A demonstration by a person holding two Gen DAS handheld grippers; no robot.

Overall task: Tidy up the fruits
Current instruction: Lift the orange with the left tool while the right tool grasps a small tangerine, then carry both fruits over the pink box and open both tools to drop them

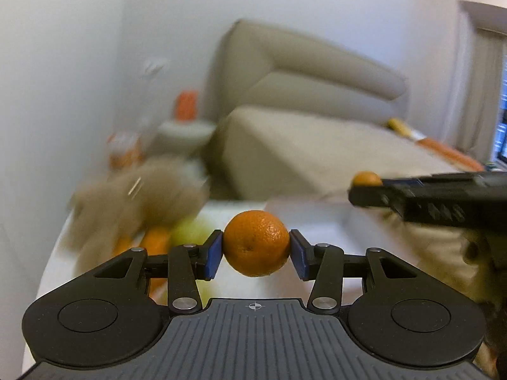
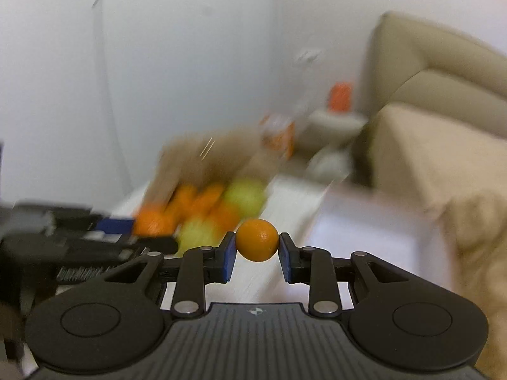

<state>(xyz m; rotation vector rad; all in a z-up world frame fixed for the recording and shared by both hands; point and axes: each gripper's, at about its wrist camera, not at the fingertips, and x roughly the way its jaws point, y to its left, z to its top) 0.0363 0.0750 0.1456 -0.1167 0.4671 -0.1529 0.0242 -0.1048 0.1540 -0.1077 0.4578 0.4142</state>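
My left gripper (image 1: 256,250) is shut on a large orange (image 1: 256,242), its blue pads (image 1: 213,255) pressed on both sides, held above the white table (image 1: 317,218). My right gripper (image 2: 257,247) is shut on a smaller orange (image 2: 257,239). From the left wrist view the right gripper (image 1: 367,186) reaches in from the right edge with its small orange (image 1: 367,178) at the tip. The left gripper (image 2: 126,228) shows at the left of the right wrist view, its orange (image 2: 153,223) blurred. A pile of oranges (image 2: 202,201) and green fruits (image 2: 245,194) spills from a brown paper bag (image 2: 196,161).
A beige sofa (image 1: 301,101) stands behind the table, with yellow and orange items (image 1: 421,137) on its seat. A small side table (image 2: 337,120) with an orange object (image 2: 340,96) sits in the corner by the white wall. The background is motion-blurred.
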